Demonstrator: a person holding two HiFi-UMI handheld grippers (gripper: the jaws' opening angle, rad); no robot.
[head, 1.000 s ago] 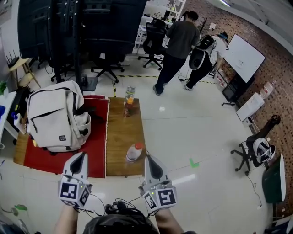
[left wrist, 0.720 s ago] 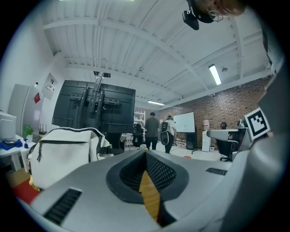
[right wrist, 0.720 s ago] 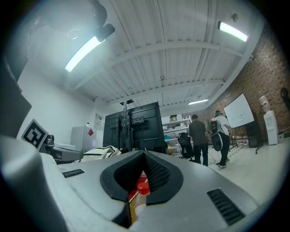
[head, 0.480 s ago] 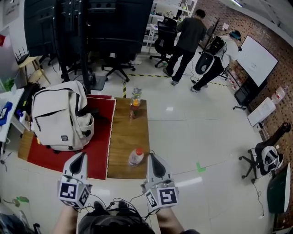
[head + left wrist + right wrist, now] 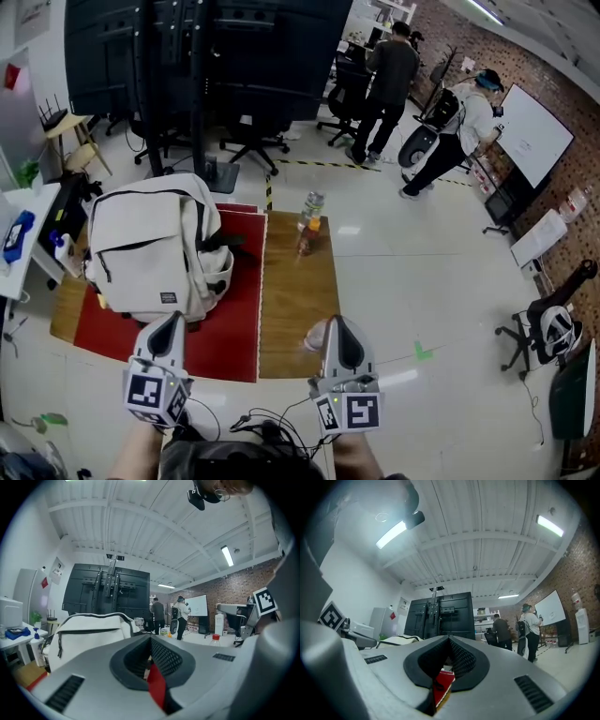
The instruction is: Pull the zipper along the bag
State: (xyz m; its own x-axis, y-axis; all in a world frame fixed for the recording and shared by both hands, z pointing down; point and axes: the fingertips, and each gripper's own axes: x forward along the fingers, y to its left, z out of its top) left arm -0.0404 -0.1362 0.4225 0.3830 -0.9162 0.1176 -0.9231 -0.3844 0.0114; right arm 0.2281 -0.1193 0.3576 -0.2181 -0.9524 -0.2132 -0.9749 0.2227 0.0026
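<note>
A white backpack [image 5: 155,248] with dark zipper lines stands upright on a red mat [image 5: 230,333] at the left of the head view. It fills the left of the left gripper view as the backpack [image 5: 89,632]. My left gripper [image 5: 170,321] is held just short of the mat's near edge, shut and empty. My right gripper [image 5: 338,323] hovers at the near end of the wooden table [image 5: 292,295], also shut with nothing in it. Both stand apart from the backpack. The left gripper [image 5: 151,640] and right gripper [image 5: 449,641] show closed jaws in their own views.
A drink bottle [image 5: 311,219] stands at the table's far end. A second bottle [image 5: 314,336] lies partly hidden behind my right gripper. A white side table [image 5: 28,246] is at the left. Office chairs [image 5: 251,141] and two people [image 5: 389,80] are beyond.
The view has shifted, so the backpack, mat and table now sit further right and nearer. Both grippers stayed shut and kept their places in front of me.
</note>
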